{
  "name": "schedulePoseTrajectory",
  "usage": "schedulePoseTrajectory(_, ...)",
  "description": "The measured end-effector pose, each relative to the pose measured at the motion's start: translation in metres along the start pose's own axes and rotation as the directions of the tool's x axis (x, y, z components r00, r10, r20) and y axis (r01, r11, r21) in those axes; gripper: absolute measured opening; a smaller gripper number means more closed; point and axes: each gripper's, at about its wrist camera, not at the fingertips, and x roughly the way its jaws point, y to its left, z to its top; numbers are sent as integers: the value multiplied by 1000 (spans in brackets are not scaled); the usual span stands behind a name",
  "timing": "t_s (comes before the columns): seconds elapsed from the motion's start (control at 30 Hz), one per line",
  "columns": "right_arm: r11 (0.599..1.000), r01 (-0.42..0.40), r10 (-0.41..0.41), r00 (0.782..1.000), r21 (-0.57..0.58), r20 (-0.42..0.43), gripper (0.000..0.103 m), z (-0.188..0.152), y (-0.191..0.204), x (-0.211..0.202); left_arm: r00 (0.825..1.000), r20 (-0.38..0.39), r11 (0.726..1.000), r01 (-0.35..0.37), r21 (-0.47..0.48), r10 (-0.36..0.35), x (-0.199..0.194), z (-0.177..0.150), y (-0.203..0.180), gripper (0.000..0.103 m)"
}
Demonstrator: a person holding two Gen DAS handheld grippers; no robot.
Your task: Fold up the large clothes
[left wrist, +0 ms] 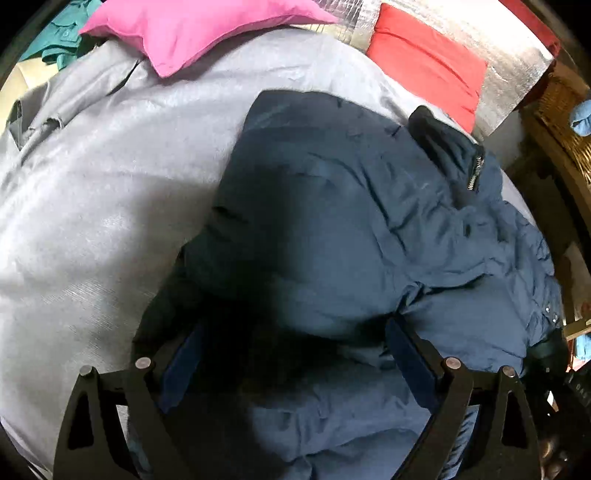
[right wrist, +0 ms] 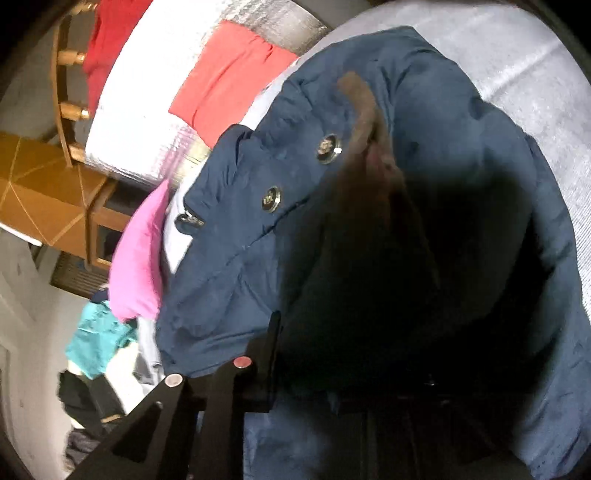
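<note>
Dark blue jacket (left wrist: 354,221) fabric bulges up right in front of my left gripper (left wrist: 291,343), filling the space between its two fingers (left wrist: 410,354). Those fingers stand spread wide, the padded cloth mounded between them; whether the pads press into it I cannot tell. The jacket lies on a grey sheet (left wrist: 103,192) over the bed, its dark collar and zipper (left wrist: 474,173) toward a red cushion (left wrist: 428,62), with a pink pillow (left wrist: 192,29) further off. On my right gripper (right wrist: 369,332) only one finger (right wrist: 273,343) shows, its edge against the jacket near two snap buttons (right wrist: 327,147); the other is lost in shadow, so I cannot tell how narrow its gap is.
</note>
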Motion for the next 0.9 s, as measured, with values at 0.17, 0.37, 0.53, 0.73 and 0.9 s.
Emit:
schedulePoseTrajectory(0.17, 999, -38, 37, 998, -12, -46, 46, -5, 5, -34, 998, 11, 998, 57, 11, -57, -23, -9, 9, 95)
schedulePoseTrajectory(0.37, 992, -21, 22, 1000, -128, 2, 46, -19, -7, -96, 997, 57, 996, 38, 85, -43, -58, -42, 17, 95)
schedulePoseTrajectory(0.53, 988, -20, 29, 998, -156, 60, 58, -33, -39, -150, 995, 93, 990, 14, 140, -27, -86, -82, 39, 95)
schedulePoseTrajectory(0.73, 994, -74, 80, 994, -80, 76, 59, -66, -88, -196, 995, 73, 988, 59, 140, -70, -109, -140, 73, 95)
schedulePoseTrajectory(0.9, 994, -97, 101, 992, -57, 80, 59, -93, -111, -210, 997, 39, 990, 62, 130, -68, -120, -182, 101, 95)
